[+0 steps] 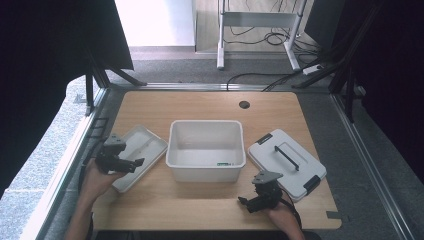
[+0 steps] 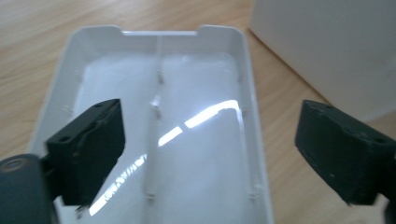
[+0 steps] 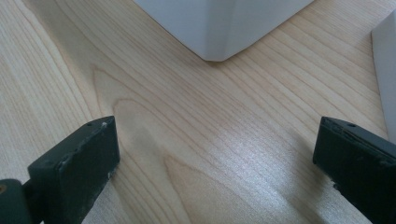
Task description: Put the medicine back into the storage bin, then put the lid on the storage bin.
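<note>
Left gripper: jaws spread, empty, above the shallow tray at the table's left.
Right gripper: jaws apart, holding nothing, near right edge.
Count: one tray, one deep white bin at centre, one lid with black handle, right.
Writing: small green label on the bin, unreadable.
Cut off: tray's near end.

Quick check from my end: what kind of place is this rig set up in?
Probably a lab or office recording station rather than a home. A wooden table with a cable hole sits inside a black frame with dark curtains, on grey carpet, with loose cables behind.
</note>
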Available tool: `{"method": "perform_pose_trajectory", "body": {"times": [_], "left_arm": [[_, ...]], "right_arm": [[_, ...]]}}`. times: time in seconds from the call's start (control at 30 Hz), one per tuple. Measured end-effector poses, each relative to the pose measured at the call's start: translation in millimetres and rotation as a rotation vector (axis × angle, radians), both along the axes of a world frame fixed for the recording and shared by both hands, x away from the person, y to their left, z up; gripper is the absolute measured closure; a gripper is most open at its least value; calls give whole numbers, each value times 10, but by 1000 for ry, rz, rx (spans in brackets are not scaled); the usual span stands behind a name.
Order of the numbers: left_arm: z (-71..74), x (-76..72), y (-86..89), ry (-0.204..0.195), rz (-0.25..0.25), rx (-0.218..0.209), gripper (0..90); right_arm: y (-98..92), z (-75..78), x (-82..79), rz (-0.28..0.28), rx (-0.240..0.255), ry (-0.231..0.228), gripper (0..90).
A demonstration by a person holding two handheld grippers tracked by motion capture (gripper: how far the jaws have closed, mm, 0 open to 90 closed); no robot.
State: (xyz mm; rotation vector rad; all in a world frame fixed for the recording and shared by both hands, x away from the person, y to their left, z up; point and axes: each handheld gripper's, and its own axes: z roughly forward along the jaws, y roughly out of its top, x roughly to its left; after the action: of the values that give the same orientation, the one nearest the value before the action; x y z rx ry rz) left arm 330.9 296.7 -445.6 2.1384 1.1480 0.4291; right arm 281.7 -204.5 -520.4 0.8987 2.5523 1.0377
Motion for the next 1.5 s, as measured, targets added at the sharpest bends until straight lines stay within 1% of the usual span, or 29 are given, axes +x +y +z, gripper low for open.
{"method": "perform_pose_trajectory", "body": {"times": [0.03, 0.07, 0.1, 0.23, 0.27, 0.33, 0.5, 0.6, 0.7, 0.77, 0.8, 0.9, 0.93, 0.97, 1.0, 1.07, 1.17, 1.23, 1.3, 1.33, 1.5], "left_arm": [[-1, 30, 39, -2, 7, -4, 131], [-6, 62, 71, -1, 16, -6, 149], [-13, 91, 98, 2, 23, -1, 152], [-79, 197, 169, 12, 28, 26, 235], [-100, 219, 179, 17, 26, 31, 284], [-138, 256, 189, 25, 28, 47, 324], [-271, 349, 193, 59, 32, 68, 416], [-337, 379, 192, 76, 30, 72, 468], [-410, 405, 188, 94, 35, 97, 520], [-450, 420, 192, 111, 34, 99, 561], [-464, 424, 194, 118, 34, 104, 587], [-500, 437, 197, 146, 25, 110, 706], [-504, 440, 201, 151, 20, 104, 752], [-506, 442, 205, 158, 10, 89, 783], [-506, 442, 203, 161, 5, 84, 813], [-500, 439, 187, 162, 0, 95, 881], [-481, 444, 164, 167, -10, 119, 889], [-454, 448, 164, 166, -19, 116, 890], [-406, 444, 164, 160, -42, 120, 889], [-375, 439, 161, 151, -52, 130, 889], [-158, 405, 157, 122, -97, 136, 889]], "right_arm": [[0, 0, 0, 0, 0, 0, 0], [1, -1, 0, -1, 0, -1, 0], [1, 0, 0, -1, 0, -1, 0], [1, 0, 0, -1, 0, 0, 0], [1, 0, 0, -1, 0, 0, 0], [1, 0, 0, -2, 0, 0, 0], [2, 0, 1, -4, -1, -2, 0], [2, 0, 1, -4, 0, -1, 0], [2, 0, 0, -5, 0, -2, 0], [1, 0, 1, -4, 0, -1, 0], [2, 0, 1, -3, 0, -1, 0], [2, 0, 1, -4, 0, -1, 0], [2, 0, 1, -3, 0, -1, 0], [2, 0, 1, -4, -1, -1, 0], [2, 0, 1, -4, 0, -1, 0], [2, 0, 1, -4, 0, -1, 0], [2, -1, 0, -4, 0, -2, 0], [2, 0, 1, -4, 0, -1, 0], [2, 0, 1, -4, 0, -1, 0], [2, 0, 1, -4, 0, -1, 0], [3, 0, 0, -7, 0, 0, 0]]}}
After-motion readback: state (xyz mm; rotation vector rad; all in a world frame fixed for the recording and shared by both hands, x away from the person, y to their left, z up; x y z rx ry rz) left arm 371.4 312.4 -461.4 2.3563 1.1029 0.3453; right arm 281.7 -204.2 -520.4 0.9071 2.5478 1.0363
